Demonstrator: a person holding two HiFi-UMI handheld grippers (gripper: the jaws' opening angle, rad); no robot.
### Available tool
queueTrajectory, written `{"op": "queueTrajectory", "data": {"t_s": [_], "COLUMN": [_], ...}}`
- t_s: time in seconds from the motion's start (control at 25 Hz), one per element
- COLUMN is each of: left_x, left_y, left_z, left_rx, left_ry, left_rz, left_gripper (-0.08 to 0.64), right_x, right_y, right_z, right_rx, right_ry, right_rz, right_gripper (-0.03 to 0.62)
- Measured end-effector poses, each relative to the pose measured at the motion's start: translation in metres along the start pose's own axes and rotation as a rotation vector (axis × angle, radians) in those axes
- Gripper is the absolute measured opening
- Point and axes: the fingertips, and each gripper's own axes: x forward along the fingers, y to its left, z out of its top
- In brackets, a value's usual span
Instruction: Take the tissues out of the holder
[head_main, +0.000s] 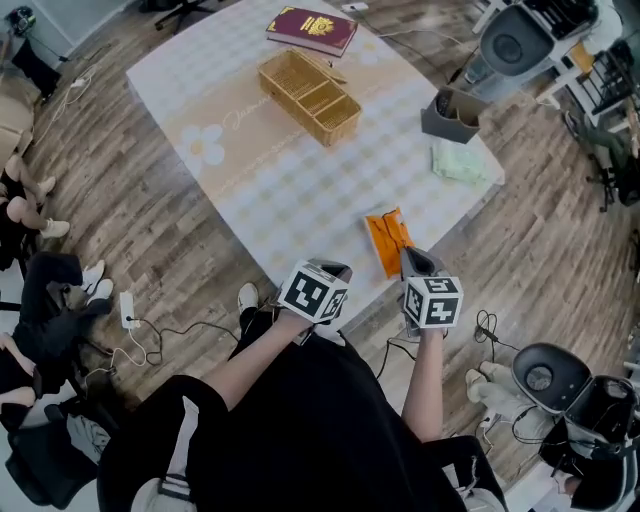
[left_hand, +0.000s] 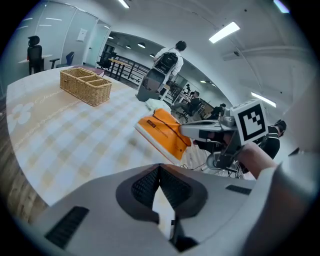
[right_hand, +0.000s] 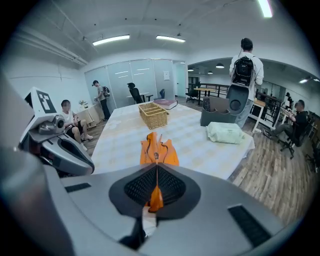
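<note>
- A wood-plank floor (head_main: 150, 230) in grey-brown tones runs all round the counter (head_main: 300, 190), which wears a pale checked cloth.
- Cables (head_main: 150, 340) and a white power strip (head_main: 128, 308) lie on the floor near the counter's edge.
- Long strip lights (right_hand: 111, 39) glow on the white ceiling (right_hand: 150, 20).
- Glass partition walls (right_hand: 132, 75) close the far end, with a black office chair (right_hand: 134, 92) in front of them.

Left gripper (head_main: 338, 268), right gripper (head_main: 408, 252): grey, b&w marker cubes (head_main: 313, 292); blk clothing (head_main: 300, 430).
</note>
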Motion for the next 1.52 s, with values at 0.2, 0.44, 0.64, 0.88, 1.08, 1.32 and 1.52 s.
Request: {"op": "queueTrajectory", "data": {"t_s": [0.2,0.44,0.64,0.88,1.08,1.32,1.52], "left_x": [0.004,0.009,0.012,0.016,0.020,0.019,0.017], "left_y": [-0.002,-0.002,-0.001,-0.001,-0.003,0.001,0.006], "left_z": [0.003,0.001,0.001,-0.003,-0.007,-0.009,-0.012], "left_rx": [-0.026,-0.064,-0.095,-0.119,-0.137,-0.155,-0.164], "left_ry": [-0.012,-0.016,-0.019,-0.011,-0.001,0.003,0.004], "left_rz": [0.030,0.060,0.083,0.102,0.110,0.124,0.134], "left_gripper": [0.000,0.000,0.000,0.000,0.000,0.000,0.000], "right_x": [0.005,0.015,0.026,0.043,0.055,0.075,0.090], "right_y": [-0.026,-0.056,-0.073,-0.097,-0.118,-0.137,-0.141], "right_z": [0.007,0.014,0.021,0.027,0.029,0.039,0.039], "right_rx": [-0.009,-0.012,-0.031,-0.036,-0.028,-0.038,-0.055], "right_ry": [-0.004,-0.001,0.007,0.023,0.037,0.049,0.073], "right_rz": [-0.001,-0.001,0.007,0.010,-0.001,-0.023,-0.028], "right_gripper": [0.015,0.015,0.015,0.015,0.015,0.015,0.015]}}
